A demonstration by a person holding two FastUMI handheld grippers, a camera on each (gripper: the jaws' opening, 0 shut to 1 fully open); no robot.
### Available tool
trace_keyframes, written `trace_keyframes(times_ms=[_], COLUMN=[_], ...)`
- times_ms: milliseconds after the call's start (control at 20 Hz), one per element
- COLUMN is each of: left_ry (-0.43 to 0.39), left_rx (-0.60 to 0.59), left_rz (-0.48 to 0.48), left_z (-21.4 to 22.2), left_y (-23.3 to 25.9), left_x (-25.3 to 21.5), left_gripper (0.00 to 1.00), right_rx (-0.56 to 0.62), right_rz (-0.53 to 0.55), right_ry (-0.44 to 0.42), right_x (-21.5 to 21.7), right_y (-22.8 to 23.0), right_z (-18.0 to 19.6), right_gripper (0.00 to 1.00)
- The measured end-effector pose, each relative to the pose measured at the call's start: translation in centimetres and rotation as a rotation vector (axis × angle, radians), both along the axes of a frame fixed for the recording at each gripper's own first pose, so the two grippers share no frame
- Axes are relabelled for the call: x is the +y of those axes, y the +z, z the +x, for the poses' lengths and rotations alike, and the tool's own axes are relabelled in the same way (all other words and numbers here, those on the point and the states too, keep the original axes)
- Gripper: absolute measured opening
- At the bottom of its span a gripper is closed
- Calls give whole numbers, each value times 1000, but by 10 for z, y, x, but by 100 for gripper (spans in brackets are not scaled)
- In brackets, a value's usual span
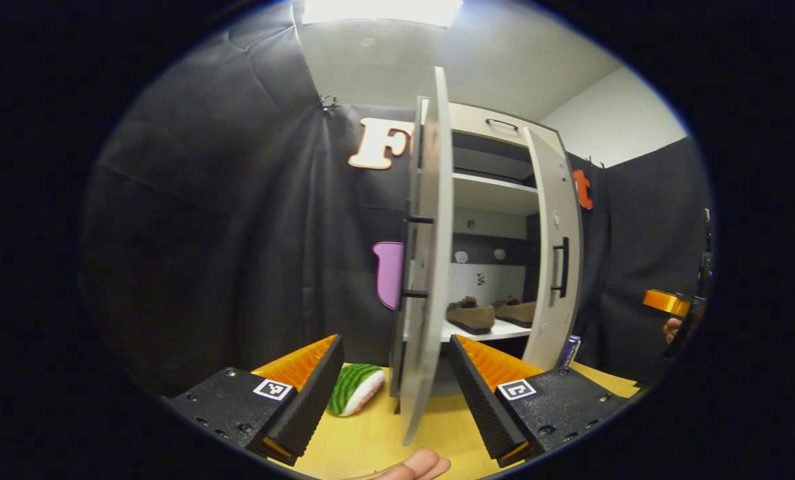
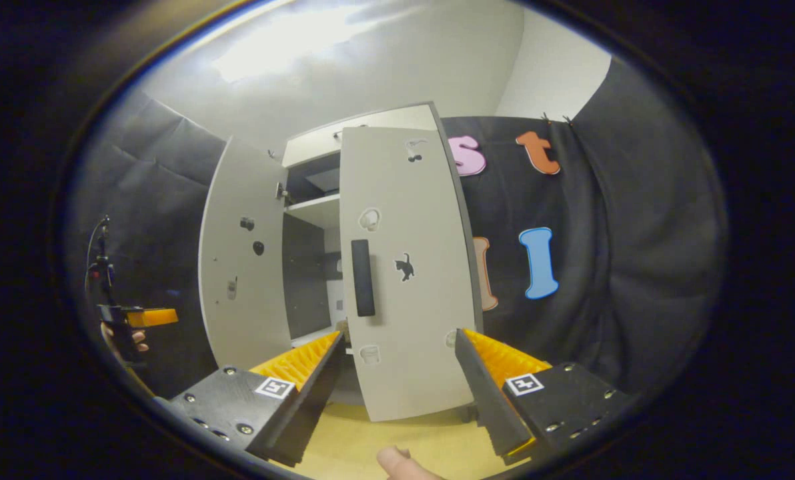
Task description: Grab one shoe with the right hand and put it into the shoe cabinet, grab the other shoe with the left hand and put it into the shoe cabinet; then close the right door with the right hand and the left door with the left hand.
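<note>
Both brown shoes [image 1: 487, 313] sit side by side on the white lower shelf [image 1: 497, 329] inside the shoe cabinet [image 1: 491, 220], so the loading part of the task looks finished and the doors are what remain. In the left gripper view each shoe lies flat on its sole, its long axis running across the shelf from left to right; which end is the toe cannot be told.

The right gripper [image 2: 397, 380] faces the outer face of the right door [image 2: 404, 267], its jaws spread wide and holding nothing. The door stands partly open, and its black vertical handle [image 2: 363, 277] is near the edge closest to the opening. The step in hand appears to be closing this door. To do it well, the gripper should press flat against the panel near the handle side, far from the hinge, and push steadily along the door's swing so that the fingers do not slip off the face.

The left gripper [image 1: 394, 383] has its jaws spread and empty too, with the left door [image 1: 427, 267] seen edge-on between them. A green-striped toy [image 1: 355, 389] lies on the yellow table [image 1: 371, 440] near that door's foot, possibly in the way of its swing.
</note>
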State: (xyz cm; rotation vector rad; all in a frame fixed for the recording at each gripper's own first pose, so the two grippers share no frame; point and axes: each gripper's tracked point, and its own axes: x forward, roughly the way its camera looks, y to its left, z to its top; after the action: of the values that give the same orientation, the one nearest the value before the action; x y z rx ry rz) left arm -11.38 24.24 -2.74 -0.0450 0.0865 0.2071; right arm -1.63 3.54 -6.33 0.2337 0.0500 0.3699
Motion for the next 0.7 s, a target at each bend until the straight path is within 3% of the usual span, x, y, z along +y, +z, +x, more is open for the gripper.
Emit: trace_keyframes(times_ms=[50, 200, 450, 700], left_ry=[10, 6, 23, -33], left_rx=[1, 10, 26, -35], left_rz=[6, 6, -61, -80], left_z=[3, 21, 72, 130], left_y=[1, -2, -10, 1], left_x=[12, 40, 91, 101], left_gripper=[96, 94, 93, 96], right_rx=[-4, -3, -34, -55], right_rz=[4, -18, -51, -97], right_ry=[6, 6, -1, 19], right_x=[-2, -9, -17, -11], right_y=[2, 4, 15, 13], right_z=[-3, -11, -44, -71], right_gripper=[96, 99, 99, 96])
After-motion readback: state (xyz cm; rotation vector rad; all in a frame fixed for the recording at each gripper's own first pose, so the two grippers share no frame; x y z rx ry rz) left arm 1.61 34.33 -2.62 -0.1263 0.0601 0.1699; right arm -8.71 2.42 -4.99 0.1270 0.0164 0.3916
